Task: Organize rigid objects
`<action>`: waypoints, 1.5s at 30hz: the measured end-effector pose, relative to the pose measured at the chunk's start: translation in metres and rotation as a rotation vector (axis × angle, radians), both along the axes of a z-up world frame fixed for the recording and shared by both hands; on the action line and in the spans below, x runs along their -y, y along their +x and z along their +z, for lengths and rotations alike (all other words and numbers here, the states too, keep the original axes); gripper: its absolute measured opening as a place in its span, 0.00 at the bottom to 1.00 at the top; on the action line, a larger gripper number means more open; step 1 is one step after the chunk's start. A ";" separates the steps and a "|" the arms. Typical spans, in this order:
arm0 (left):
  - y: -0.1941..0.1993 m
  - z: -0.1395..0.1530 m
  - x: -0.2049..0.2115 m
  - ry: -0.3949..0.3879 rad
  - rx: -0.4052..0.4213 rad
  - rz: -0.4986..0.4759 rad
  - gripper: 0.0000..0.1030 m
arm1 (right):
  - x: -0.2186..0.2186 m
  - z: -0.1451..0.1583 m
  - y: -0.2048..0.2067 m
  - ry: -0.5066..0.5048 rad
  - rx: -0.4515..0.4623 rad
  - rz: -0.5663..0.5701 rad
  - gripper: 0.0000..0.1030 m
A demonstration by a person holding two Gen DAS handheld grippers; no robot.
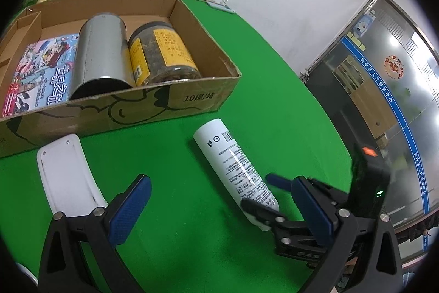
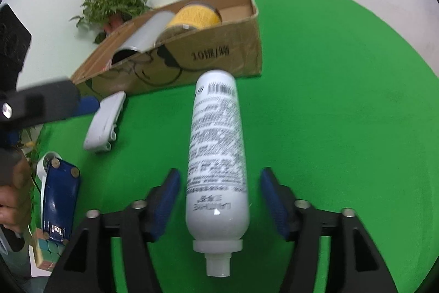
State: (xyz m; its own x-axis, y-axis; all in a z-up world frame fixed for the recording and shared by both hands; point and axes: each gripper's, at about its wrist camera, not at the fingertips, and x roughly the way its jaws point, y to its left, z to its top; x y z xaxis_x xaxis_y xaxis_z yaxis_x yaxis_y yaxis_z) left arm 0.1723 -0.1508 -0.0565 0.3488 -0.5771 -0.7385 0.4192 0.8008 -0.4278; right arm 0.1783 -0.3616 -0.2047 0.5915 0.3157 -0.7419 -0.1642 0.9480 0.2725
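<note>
From the left wrist, a cardboard box [image 1: 197, 98] sits on the green table [image 1: 274, 67], its front printed with "10提/箱" beside a line-drawn cartoon. Inside lie a comic book [image 1: 41, 73] with Chinese title lettering, a steel can [image 1: 101, 56] on its side, and a jar [image 1: 162, 54] with a yellow label whose small print is too fine to read. In front of the box a white bottle [image 1: 236, 166] lies on the cloth, showing a barcode and blocks of tiny text. A white plastic piece [image 1: 65, 177] lies just beside the left gripper [image 1: 219, 208], whose blue pads stand wide apart with nothing between them. The right gripper [image 1: 260, 194] reaches in from the right edge, straddling the bottle's lower end.

From the right wrist, the bottle [image 2: 216, 150] lies lengthwise between the fingers, nozzle toward the camera, base toward the box [image 2: 219, 56]. Its print is blurred; only a barcode and an upside-down brand line show, not legible. The right gripper [image 2: 219, 199] is released: both blue pads stand clear of the bottle's sides. At the left edge a hand [image 2: 13, 199] grips the other tool's handle.
</note>
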 end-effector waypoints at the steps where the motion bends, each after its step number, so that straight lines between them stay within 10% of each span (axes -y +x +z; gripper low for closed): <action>1: 0.000 0.000 0.000 -0.002 -0.009 -0.007 0.99 | 0.004 0.003 -0.002 0.004 0.009 0.000 0.65; 19: 0.016 -0.047 0.031 -0.115 -0.317 -0.058 0.97 | -0.001 -0.003 -0.017 0.077 -0.011 0.077 0.68; 23: 0.026 -0.050 0.031 -0.124 -0.332 -0.043 0.93 | -0.014 -0.007 -0.009 -0.001 -0.034 0.068 0.42; 28: 0.031 -0.061 0.031 -0.106 -0.373 -0.026 0.88 | -0.003 -0.008 -0.021 -0.009 -0.045 0.055 0.41; 36: 0.027 -0.065 0.037 -0.127 -0.408 -0.049 0.84 | -0.020 -0.001 -0.051 -0.284 0.012 0.038 0.44; 40: 0.026 -0.059 0.029 -0.135 -0.389 -0.050 0.84 | -0.029 0.020 -0.068 -0.177 0.095 0.119 0.68; 45: 0.032 -0.063 0.021 -0.120 -0.394 -0.018 0.84 | -0.001 0.017 -0.047 0.126 -0.020 0.044 0.70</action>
State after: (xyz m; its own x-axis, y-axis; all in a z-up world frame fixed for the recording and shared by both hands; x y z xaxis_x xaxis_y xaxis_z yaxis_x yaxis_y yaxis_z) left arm 0.2045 -0.1714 -0.1193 0.0416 -0.6705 -0.7407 0.2182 0.7296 -0.6481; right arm 0.1310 -0.3610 -0.1874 0.5608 0.4324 -0.7061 -0.1987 0.8981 0.3923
